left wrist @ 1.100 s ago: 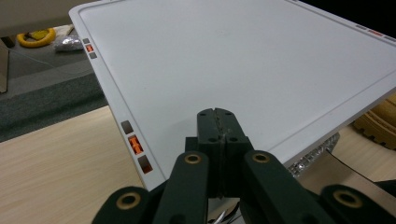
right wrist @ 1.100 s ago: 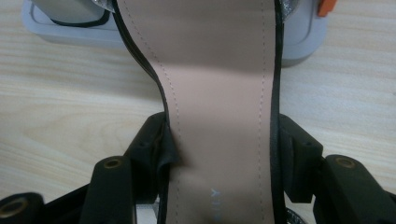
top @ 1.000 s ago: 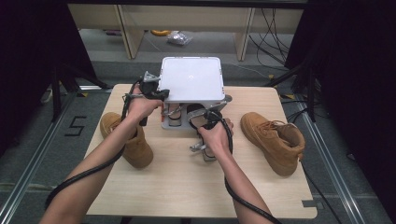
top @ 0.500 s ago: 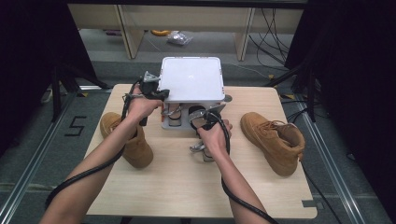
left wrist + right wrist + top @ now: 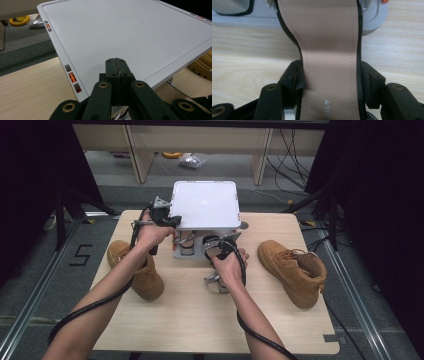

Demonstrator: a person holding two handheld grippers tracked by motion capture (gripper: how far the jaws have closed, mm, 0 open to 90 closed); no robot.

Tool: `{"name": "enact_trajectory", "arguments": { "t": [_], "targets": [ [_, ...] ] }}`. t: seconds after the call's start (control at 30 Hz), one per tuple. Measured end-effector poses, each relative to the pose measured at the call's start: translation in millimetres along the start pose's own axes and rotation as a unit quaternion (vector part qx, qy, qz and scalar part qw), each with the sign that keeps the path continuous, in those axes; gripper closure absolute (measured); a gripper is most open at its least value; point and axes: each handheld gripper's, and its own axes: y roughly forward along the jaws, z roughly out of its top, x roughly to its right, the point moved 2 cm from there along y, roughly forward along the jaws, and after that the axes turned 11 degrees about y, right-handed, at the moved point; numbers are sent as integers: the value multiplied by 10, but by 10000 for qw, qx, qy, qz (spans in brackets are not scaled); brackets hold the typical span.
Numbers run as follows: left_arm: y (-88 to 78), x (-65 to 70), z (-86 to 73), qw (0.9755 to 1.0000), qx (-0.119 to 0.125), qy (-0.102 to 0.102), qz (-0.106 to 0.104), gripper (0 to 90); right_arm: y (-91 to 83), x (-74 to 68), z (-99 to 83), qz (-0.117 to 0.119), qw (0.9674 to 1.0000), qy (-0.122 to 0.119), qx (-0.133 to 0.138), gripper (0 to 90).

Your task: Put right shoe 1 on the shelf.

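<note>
Shoe (image 5: 329,50) in right gripper view: toe and heel cut off by top and bottom edges; insole lettering too small to read. White box lid (image 5: 205,204) hides its interior from the high view; items below its front edge too small to tell. Left boot (image 5: 145,277) partly hidden behind the forearm.

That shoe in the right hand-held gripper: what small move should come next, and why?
Probably slide the shoe a little further out of the white box. The right hand-held gripper clasps its insole sides, the toe remains under the raised lid, which the shut left hand-held gripper steadies.
</note>
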Motion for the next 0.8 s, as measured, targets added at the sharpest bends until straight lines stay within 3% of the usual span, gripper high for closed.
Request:
{"name": "enact_trajectory", "arguments": {
  "t": [0.13,0.2,0.4,0.5,0.53,0.63,0.8],
  "targets": [
    [-1,-2,-3,10000,3,-7,-2,896,-28,11,-10,-25,9998,-211,66,367],
    [-1,-2,-2,10000,0,0,-13,896,-106,12,-8,161,9995,-230,147,343],
    [0,3,-2,10000,1,2,0,896,-416,80,-14,352,9978,-393,395,360],
    [-1,2,-2,10000,2,6,4,896,-558,126,-49,488,9973,-337,423,459],
    [-2,1,-4,10000,6,-2,-2,896,-613,166,-67,553,9969,-429,370,501],
    [0,1,-1,10000,-5,5,-1,896,-722,218,-116,797,9960,-285,287,616],
    [-4,3,3,10000,-41,22,15,896,-847,362,-196,736,9963,-416,147,752]
  ]
}}
